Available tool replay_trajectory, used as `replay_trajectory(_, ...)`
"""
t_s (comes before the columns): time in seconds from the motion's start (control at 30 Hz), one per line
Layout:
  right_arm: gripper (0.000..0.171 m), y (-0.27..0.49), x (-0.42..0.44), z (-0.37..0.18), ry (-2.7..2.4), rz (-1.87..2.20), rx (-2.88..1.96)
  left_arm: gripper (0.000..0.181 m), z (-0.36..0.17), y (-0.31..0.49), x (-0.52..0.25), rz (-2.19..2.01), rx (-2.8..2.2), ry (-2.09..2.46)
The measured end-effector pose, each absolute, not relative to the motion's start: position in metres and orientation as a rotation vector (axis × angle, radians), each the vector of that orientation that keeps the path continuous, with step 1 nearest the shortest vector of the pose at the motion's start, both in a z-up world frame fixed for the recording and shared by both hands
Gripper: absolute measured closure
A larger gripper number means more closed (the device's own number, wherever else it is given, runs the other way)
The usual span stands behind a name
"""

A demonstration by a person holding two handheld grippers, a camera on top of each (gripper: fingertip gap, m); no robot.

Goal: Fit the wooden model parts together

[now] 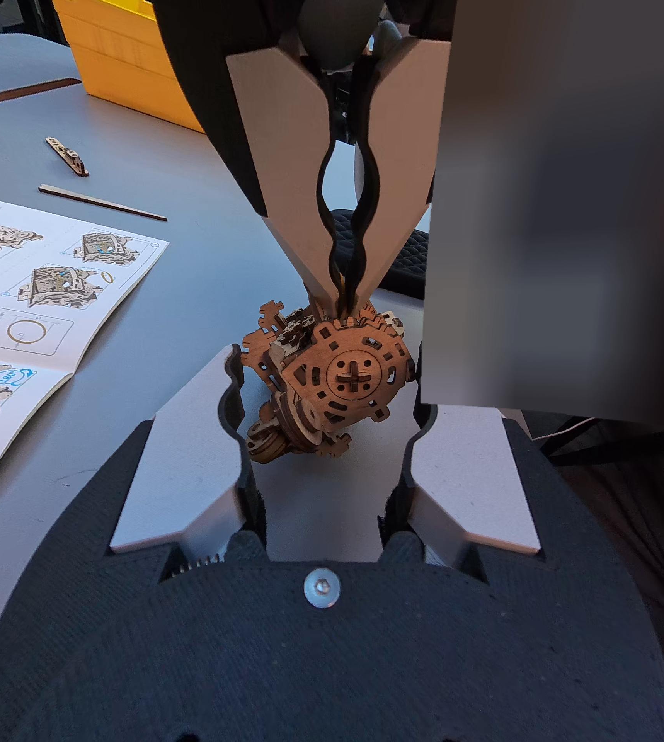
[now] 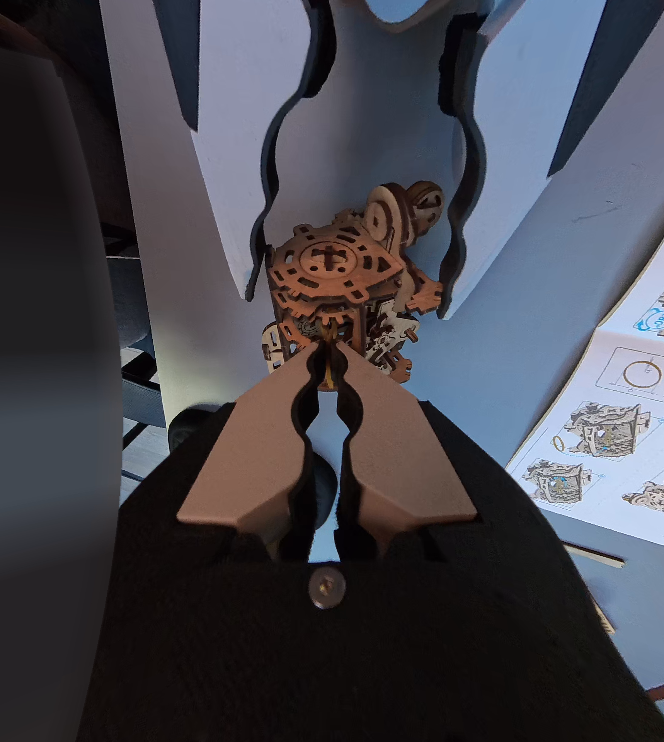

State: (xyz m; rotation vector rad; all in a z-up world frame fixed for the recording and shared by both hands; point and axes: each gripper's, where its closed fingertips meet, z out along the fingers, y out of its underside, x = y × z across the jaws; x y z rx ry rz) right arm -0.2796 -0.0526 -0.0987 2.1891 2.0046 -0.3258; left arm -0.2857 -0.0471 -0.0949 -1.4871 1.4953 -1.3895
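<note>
1. The brown laser-cut wooden model (image 1: 330, 381) lies tilted on the grey table (image 1: 186, 281), right of the open white instruction booklet (image 1: 41, 289).
2. The left gripper (image 1: 328, 395) is spread wide around the model.
3. The right gripper (image 2: 327, 345) pinches a thin yellow rubber band (image 2: 328, 371) at the model's side.

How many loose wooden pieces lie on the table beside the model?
2: a short slotted piece far left, and a long thin stick just above the booklet. Others may be hidden behind the grippers.

Dim, cool light leaves the smooth grey worktop (image 1: 186, 281) softly shadowed. Focus is sharp centrally. Wide-angle distortion bends the edges.
</note>
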Motion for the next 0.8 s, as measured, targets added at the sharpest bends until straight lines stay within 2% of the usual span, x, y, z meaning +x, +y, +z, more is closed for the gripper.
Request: replay_trajectory(0.8, 0.170, -0.0506, -0.2810, -0.0989, 1.893, -0.175, 2.246, 0.096, -0.0951, -0.0463, -0.2857, -1.391, -1.513, 1.480)
